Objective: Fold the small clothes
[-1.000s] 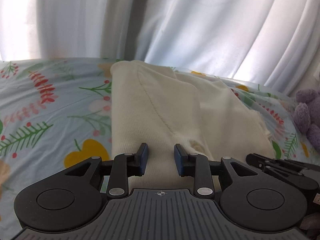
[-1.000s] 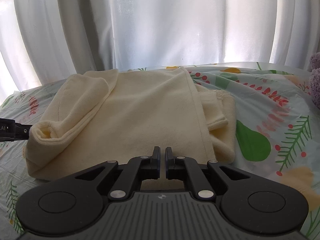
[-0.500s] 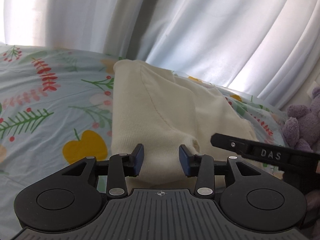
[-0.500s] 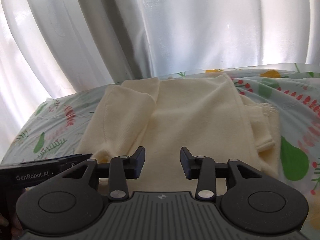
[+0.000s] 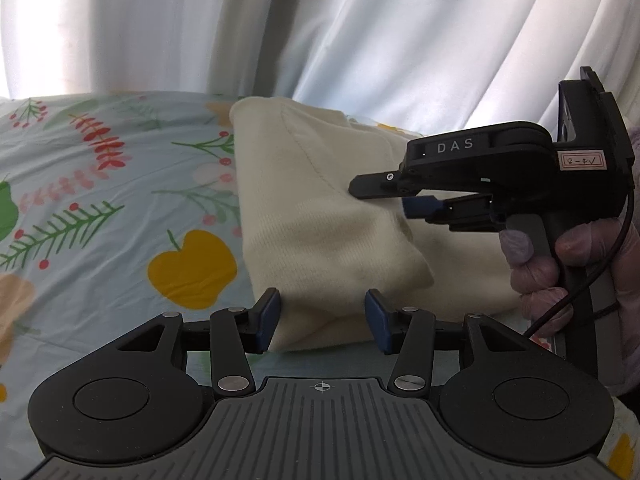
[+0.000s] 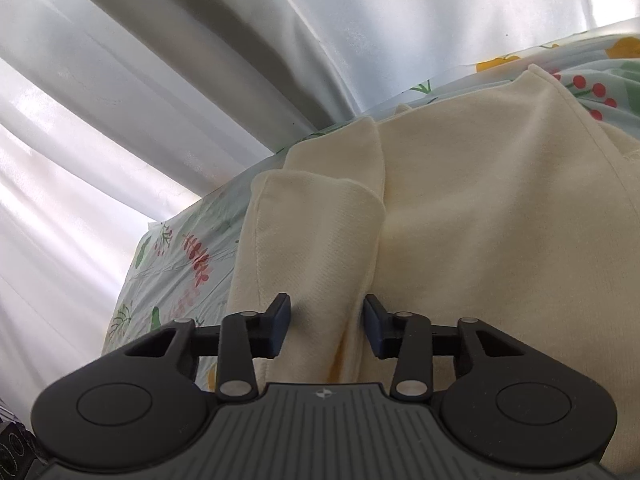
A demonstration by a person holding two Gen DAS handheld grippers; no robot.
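Note:
A cream knit garment lies folded on a floral sheet. My left gripper is open, its blue pads either side of the garment's near corner, nothing held. My right gripper is open above a folded sleeve flap on the garment's left side. In the left wrist view the right gripper reaches in from the right over the cloth, held by a gloved hand.
White curtains hang close behind the bed. The sheet's left edge drops off toward the curtain in the right wrist view.
The right gripper opened from shut, swung left and tilted over the sleeve flap. The left gripper opened wider and stayed at the garment's near corner.

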